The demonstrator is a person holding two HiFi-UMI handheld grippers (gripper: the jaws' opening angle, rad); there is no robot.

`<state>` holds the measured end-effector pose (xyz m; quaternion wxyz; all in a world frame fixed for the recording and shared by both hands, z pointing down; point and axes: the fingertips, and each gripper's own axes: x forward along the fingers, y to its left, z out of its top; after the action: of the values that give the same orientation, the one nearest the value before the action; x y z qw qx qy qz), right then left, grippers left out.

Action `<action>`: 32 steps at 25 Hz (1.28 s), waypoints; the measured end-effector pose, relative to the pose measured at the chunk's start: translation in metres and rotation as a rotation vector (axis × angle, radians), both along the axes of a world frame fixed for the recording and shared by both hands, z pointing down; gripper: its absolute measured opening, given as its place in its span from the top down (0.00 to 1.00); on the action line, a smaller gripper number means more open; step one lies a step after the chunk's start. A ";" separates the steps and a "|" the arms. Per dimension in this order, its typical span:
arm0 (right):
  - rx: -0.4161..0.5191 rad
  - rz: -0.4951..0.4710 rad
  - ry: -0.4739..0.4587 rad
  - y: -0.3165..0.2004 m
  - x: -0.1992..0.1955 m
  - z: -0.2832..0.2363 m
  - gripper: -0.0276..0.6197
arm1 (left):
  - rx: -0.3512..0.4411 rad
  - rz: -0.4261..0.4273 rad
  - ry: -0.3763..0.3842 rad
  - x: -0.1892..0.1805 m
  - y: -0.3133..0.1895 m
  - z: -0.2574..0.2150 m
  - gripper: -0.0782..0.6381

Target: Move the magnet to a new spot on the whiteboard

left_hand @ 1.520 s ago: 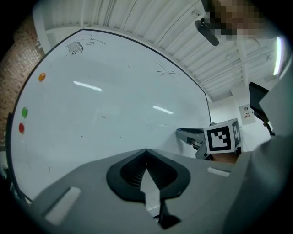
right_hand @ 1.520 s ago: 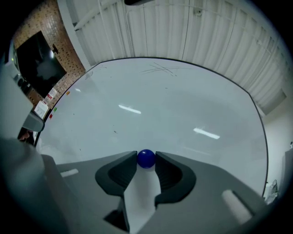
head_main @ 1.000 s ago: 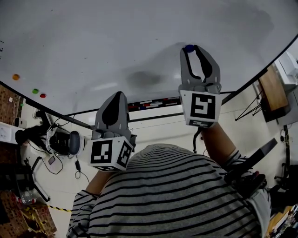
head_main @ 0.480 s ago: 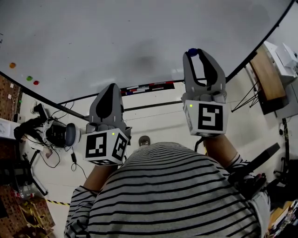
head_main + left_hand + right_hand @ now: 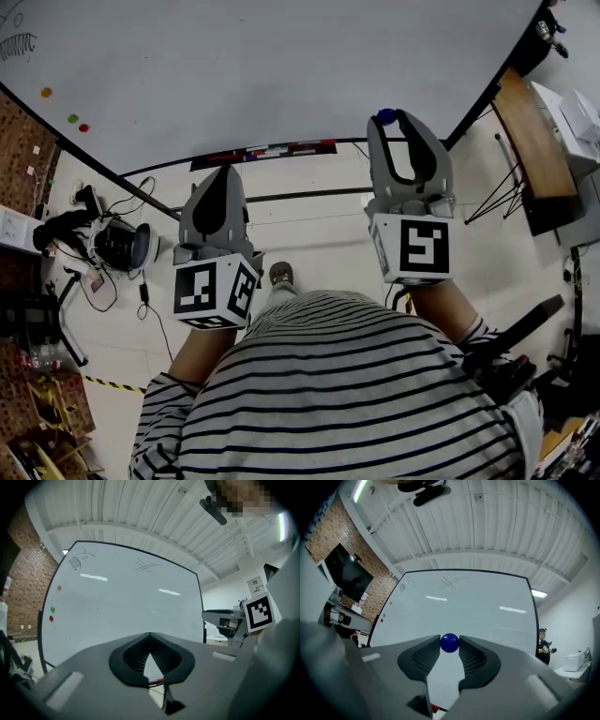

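Observation:
A round blue magnet (image 5: 449,642) sits pinched between the tips of my right gripper (image 5: 449,643), which is shut on it and held off the whiteboard (image 5: 468,606). In the head view the blue magnet (image 5: 383,116) shows at the tip of the right gripper (image 5: 392,116), below the whiteboard (image 5: 262,66) edge. My left gripper (image 5: 219,178) is shut with nothing in it, its jaws meeting at the tips (image 5: 149,637). The whiteboard (image 5: 122,611) stands ahead of it, some way off.
Orange (image 5: 46,92), green (image 5: 72,118) and red (image 5: 84,127) magnets stick at the board's left side. A marker tray (image 5: 267,151) runs under the board. Cables and a headset (image 5: 122,246) lie on the floor at left. A wooden desk (image 5: 530,141) stands at right.
Both grippers have drawn back from the whiteboard; the right one carries the blue magnet away from the board surface. The board now looks farther off.

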<state>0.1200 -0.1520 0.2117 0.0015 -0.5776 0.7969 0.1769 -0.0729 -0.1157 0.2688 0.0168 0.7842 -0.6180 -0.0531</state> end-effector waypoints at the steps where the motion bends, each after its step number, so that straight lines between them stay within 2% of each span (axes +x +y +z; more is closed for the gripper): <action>1: -0.002 -0.006 -0.009 0.005 0.001 -0.002 0.76 | 0.000 -0.010 -0.010 0.001 0.005 -0.001 0.87; 5: -0.001 -0.018 -0.036 0.022 0.000 -0.008 0.76 | 0.007 -0.035 -0.033 -0.003 0.017 -0.005 0.87; 8: -0.008 -0.010 -0.031 0.030 -0.002 -0.004 0.76 | 0.011 -0.041 -0.016 -0.010 0.023 -0.007 0.87; 13: -0.025 -0.005 -0.066 0.043 -0.021 -0.007 0.76 | 0.003 -0.015 0.001 -0.022 0.033 -0.008 0.87; 18: -0.033 -0.016 -0.061 0.057 -0.057 -0.004 0.76 | -0.001 0.029 -0.039 -0.040 0.049 -0.005 0.87; 20: -0.039 -0.020 -0.060 0.060 -0.066 -0.003 0.76 | -0.013 0.044 -0.029 -0.043 0.051 -0.001 0.87; 23: -0.042 -0.023 -0.052 0.061 -0.069 -0.002 0.76 | -0.018 0.044 -0.010 -0.045 0.051 0.000 0.87; 32: -0.057 -0.019 -0.050 0.063 -0.071 0.001 0.76 | -0.013 0.054 -0.014 -0.042 0.053 -0.001 0.87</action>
<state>0.0486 -0.0887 0.2131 0.0068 -0.5740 0.8069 0.1396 -0.1145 -0.0625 0.2681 0.0192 0.8009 -0.5970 -0.0431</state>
